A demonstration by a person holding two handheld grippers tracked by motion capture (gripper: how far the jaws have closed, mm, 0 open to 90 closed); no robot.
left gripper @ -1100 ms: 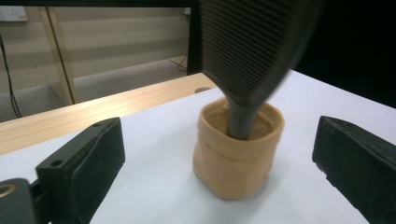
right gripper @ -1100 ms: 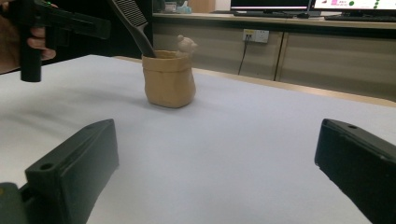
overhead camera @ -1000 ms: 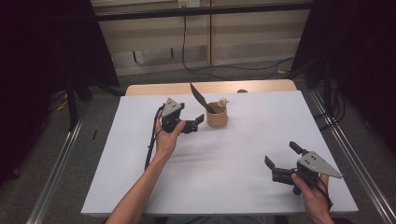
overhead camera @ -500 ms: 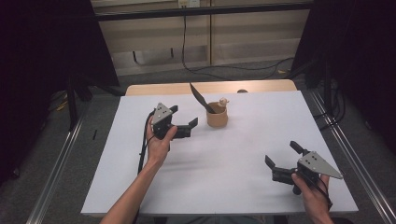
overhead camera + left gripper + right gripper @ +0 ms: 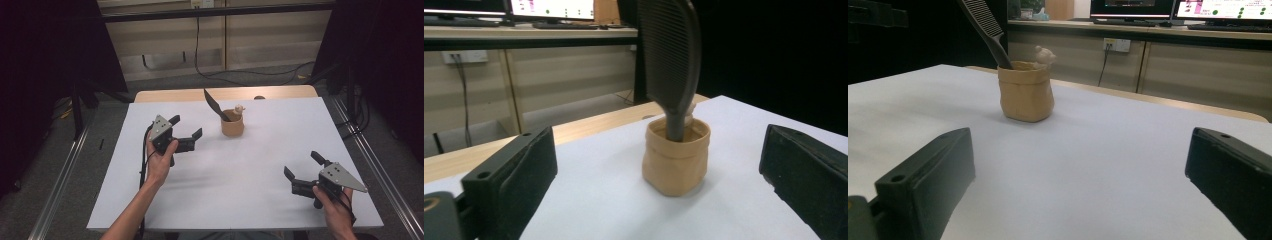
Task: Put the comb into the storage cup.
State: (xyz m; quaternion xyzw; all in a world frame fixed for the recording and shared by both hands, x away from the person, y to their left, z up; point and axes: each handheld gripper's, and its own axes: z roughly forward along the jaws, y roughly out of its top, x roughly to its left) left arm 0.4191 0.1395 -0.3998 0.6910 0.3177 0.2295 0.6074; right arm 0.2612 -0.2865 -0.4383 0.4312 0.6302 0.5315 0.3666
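Note:
A small tan cup [image 5: 232,126] stands upright at the back middle of the white table [image 5: 260,195]. A black slotted spatula [image 5: 215,104] leans out of it to the left, and a pale small figure [image 5: 239,108] pokes over its rim. My left gripper [image 5: 186,127] is open and empty, a short way left of the cup [image 5: 675,159], with the spatula [image 5: 670,55] dead ahead. My right gripper [image 5: 303,166] is open and empty near the front right edge, facing the cup [image 5: 1025,91] from afar; the spatula [image 5: 982,27] and figure [image 5: 1044,55] rise from it.
A bare wooden strip [image 5: 165,95] runs along the table's far edge. Metal rails [image 5: 60,175] flank the table on both sides. Cables [image 5: 200,55] hang down the wall behind, and a desk with monitors [image 5: 1228,10] stands beyond.
My left gripper has drawn back to the left, away from the cup, staying open. The right gripper has not moved.

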